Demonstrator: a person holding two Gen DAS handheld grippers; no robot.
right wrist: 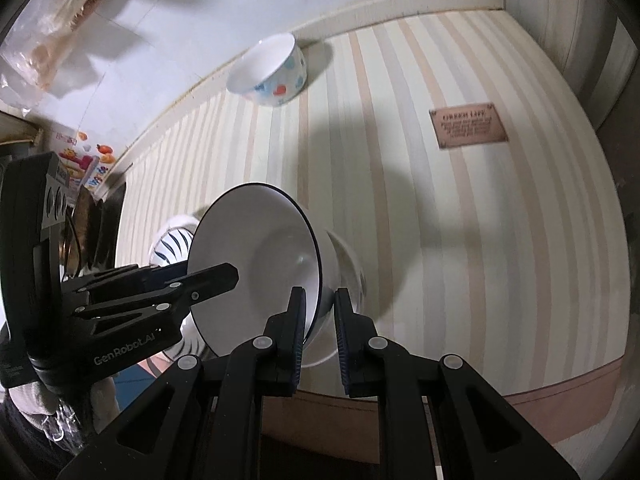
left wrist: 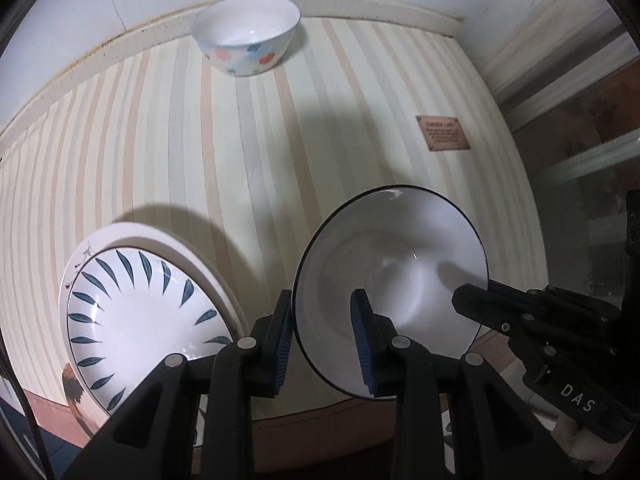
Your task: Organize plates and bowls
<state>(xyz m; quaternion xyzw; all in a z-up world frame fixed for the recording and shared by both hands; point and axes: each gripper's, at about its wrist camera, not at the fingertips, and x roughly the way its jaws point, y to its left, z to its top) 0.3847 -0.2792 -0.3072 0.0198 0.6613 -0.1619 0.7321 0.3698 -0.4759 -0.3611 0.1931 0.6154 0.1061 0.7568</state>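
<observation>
A white bowl with a dark rim is held tilted above the striped table, gripped from both sides. My left gripper is around its left rim, one finger outside and one inside. My right gripper is shut on the opposite rim of the same bowl; it shows in the left wrist view. A leaf-pattern plate lies stacked on a plain white plate at the front left. A spotted bowl stands upright at the table's far edge, also in the right wrist view.
The striped tablecloth has a brown label at the right. A wall runs along the table's far edge. Packaged goods stand beyond the table's left side. The table's front edge is just under the grippers.
</observation>
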